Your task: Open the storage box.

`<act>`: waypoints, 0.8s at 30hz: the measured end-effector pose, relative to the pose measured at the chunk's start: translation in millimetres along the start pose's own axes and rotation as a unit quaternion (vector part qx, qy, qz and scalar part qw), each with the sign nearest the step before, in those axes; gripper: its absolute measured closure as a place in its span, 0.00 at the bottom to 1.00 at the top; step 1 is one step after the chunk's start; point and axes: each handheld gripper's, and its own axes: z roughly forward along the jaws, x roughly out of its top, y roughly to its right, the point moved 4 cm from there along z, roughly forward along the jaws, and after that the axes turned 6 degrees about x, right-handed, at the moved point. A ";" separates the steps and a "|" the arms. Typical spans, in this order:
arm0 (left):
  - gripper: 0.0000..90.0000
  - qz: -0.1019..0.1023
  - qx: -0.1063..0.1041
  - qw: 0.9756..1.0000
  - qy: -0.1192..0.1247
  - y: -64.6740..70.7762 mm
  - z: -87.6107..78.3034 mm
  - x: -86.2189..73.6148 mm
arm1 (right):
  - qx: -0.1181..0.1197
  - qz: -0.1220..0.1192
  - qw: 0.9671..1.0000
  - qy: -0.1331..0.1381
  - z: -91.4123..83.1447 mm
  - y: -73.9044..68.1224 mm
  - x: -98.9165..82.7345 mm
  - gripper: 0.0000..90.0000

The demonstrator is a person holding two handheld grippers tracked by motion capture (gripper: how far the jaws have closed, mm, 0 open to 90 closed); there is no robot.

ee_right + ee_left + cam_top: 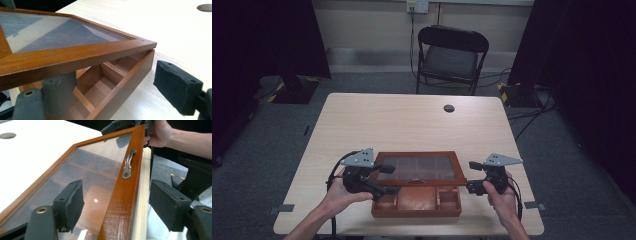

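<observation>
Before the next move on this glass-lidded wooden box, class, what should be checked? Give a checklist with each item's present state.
1. Lid raised off the box at its front: ok.
2. Left gripper straddles the lid's front rail: ok.
3. Left pads pressing that rail: not ok, gaps on both sides.
4. Right gripper has one jaw under the lid: ok; whether it touches, cannot tell.
5. Handle free of the jaws: ok.
6. All compartments empty: cannot tell.

Wooden box (417, 202) of reddish-brown finish sits at the near edge of the table, its interior split into compartments by thin partitions. Its glass-paned lid (419, 168), framed in matching wood, stands partly raised at a tilt. An ornate metal handle (128, 164) is fixed to the lid's front rail.
</observation>
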 end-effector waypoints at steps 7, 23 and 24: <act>0.26 -0.008 0.021 1.000 0.011 -9.0 -5.6 -3.8 | 0.010 -0.004 1.000 -0.001 6.1 -3.8 4.0 0.20; 0.29 -0.020 0.048 0.998 0.031 -21.5 -12.5 -10.7 | 0.032 -0.002 0.999 0.011 15.1 -6.3 21.7 0.25; 0.31 -0.021 0.051 0.998 0.034 -22.2 -12.5 -10.4 | 0.032 -0.004 0.999 0.010 15.0 -6.3 22.9 0.25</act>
